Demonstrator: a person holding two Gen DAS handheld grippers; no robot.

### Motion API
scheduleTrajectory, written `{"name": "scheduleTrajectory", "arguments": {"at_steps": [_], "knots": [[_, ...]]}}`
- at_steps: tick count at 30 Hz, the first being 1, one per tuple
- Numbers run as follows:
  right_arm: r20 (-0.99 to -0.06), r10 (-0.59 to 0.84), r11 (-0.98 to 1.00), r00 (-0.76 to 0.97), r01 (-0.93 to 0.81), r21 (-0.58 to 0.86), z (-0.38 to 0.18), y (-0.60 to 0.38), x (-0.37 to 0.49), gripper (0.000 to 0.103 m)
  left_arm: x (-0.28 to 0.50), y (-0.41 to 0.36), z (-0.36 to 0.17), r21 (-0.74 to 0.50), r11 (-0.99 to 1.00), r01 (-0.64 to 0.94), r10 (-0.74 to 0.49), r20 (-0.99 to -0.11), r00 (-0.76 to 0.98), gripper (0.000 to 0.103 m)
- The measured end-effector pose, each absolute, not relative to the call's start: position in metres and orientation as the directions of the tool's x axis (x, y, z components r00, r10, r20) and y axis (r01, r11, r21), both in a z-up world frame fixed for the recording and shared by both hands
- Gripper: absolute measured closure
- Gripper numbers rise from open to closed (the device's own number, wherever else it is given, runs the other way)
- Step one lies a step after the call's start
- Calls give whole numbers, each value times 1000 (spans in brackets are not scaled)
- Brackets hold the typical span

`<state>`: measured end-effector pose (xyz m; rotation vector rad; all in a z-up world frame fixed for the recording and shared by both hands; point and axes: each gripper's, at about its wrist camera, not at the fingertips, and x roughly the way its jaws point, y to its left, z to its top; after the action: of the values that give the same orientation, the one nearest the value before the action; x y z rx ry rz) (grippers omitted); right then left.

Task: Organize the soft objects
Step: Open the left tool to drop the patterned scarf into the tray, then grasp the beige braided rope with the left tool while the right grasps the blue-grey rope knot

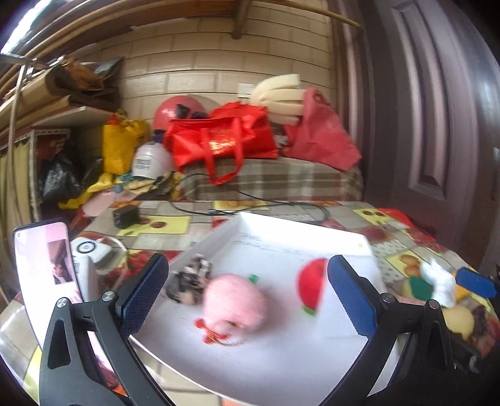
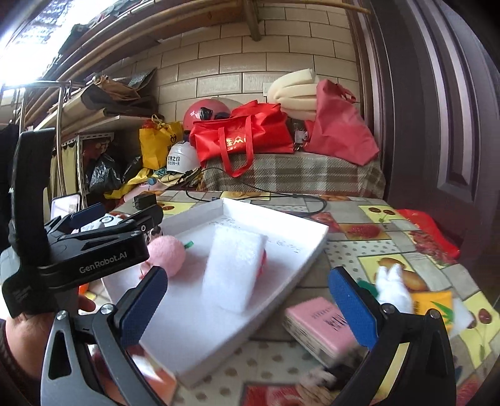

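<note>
Inside one white tray (image 1: 312, 237), seemingly three blurred soft toys (image 1: 234, 304); both grippers (image 1: 247, 293) (image 2: 247, 304) spread, empty.

The back wall (image 2: 281, 65) is cream tile laid like brick, with wooden poles and beams (image 2: 175, 22) slanting across its top. A dark brown panelled door (image 2: 437, 109) fills the right side. Strong daylight glares in at the upper left (image 2: 18, 53). A metal shelf rack (image 2: 93, 131) stands at left, hung with a yellowish curtain (image 1: 15, 175). A plaid-covered bench (image 2: 297, 175) sits against the wall behind a table under a fruit-patterned cloth (image 2: 390, 237).
</note>
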<state>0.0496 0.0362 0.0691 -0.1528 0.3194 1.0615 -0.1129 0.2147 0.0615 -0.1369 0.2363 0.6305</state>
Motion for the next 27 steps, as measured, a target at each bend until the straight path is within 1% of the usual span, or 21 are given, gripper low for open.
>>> {"name": "scheduleTrajectory", "arguments": {"at_steps": [3, 5, 8, 10, 12, 14, 16, 21, 25, 26, 27], "knots": [[-341, 810, 522, 477, -851, 48, 68, 13, 64, 0, -108, 194, 62, -41, 864, -502, 474, -267, 839, 0], [-345, 788, 558, 510, -828, 51, 67, -2, 74, 0, -102, 176, 62, -10, 901, -433, 414, -279, 867, 0], [-339, 743, 622, 578, -783, 27, 67, -30, 88, 0, -92, 151, 62, 21, 948, -316, 306, -317, 898, 0], [-361, 712, 658, 602, -752, 42, 65, -47, 102, 0, -82, 132, 60, 43, 973, -227, 227, -363, 904, 0], [-390, 690, 689, 610, -718, 95, 63, -66, 120, 0, -69, 114, 55, 34, 992, -123, 126, -433, 892, 0], [-425, 659, 719, 621, -686, 111, 59, -80, 133, 0, -57, 96, 49, 17, 999, -34, 38, -506, 862, 1], [-458, 636, 733, 621, -672, 108, 56, -91, 144, 0, -48, 80, 45, 31, 999, 8, 10, -548, 837, 1], [-569, 634, 664, 524, -746, 53, 47, -99, 156, 0, -26, 55, 34, 105, 994, 29, 44, -632, 774, 1], [-654, 617, 612, 437, -789, 50, 35, -90, 158, 0, -5, 56, 20, 90, 996, 5, 60, -708, 703, 3], [-671, 610, 604, 423, -795, 48, 32, -88, 158, 4, -3, 56, 18, 81, 997, 2, 58, -717, 695, 5], [-687, 601, 595, 409, -802, 44, 28, -85, 159, 6, -1, 57, 15, 70, 998, 5, 47, -726, 686, 6]]}}
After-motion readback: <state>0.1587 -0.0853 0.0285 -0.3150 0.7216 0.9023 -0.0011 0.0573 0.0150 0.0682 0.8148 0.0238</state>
